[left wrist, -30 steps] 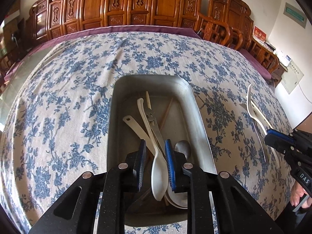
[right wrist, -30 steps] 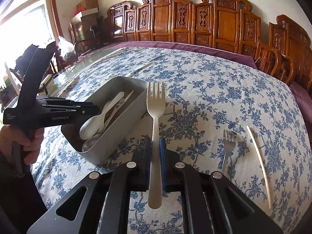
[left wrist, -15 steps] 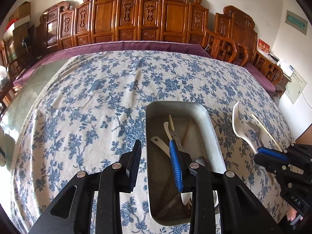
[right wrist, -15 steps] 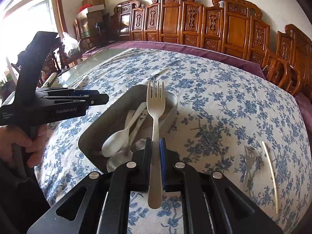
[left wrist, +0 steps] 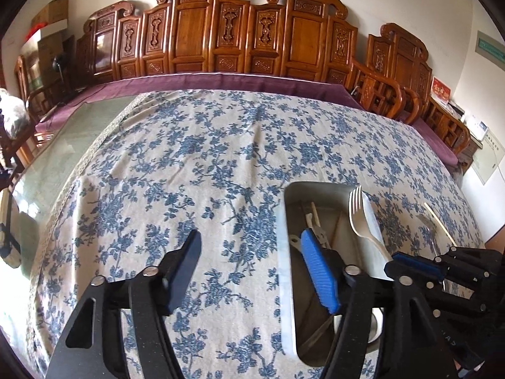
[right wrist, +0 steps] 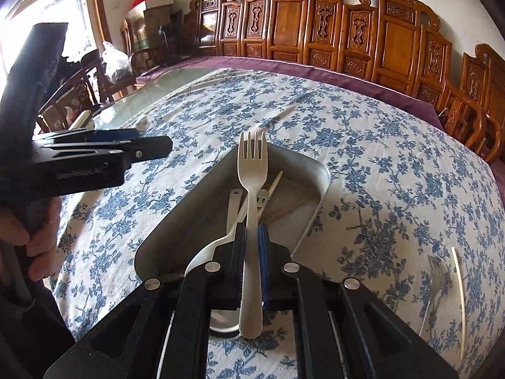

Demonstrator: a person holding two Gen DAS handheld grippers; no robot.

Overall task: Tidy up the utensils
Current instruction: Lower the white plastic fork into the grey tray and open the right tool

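Note:
A grey metal tray (left wrist: 288,252) (right wrist: 318,170) sits on the floral tablecloth and holds white spoons (right wrist: 202,252), a chopstick (right wrist: 274,183) and other utensils. My right gripper (right wrist: 251,230) is shut on a white fork (right wrist: 252,170), held above the tray with its tines pointing away; the fork also shows in the left wrist view (left wrist: 363,221). My left gripper (left wrist: 252,246) is open and empty, hovering over the cloth at the tray's left edge. A second fork (right wrist: 434,281) and a chopstick (right wrist: 459,293) lie on the cloth to the right.
The table carries a blue floral cloth (left wrist: 205,164) with bare glass (left wrist: 72,132) on its left side. Carved wooden chairs (left wrist: 252,38) line the far edge. A person's hand (right wrist: 34,240) holds the left gripper's handle.
My left gripper has opened wide and moved left off the tray. My right gripper has carried the fork leftward, from beside the tray to over it.

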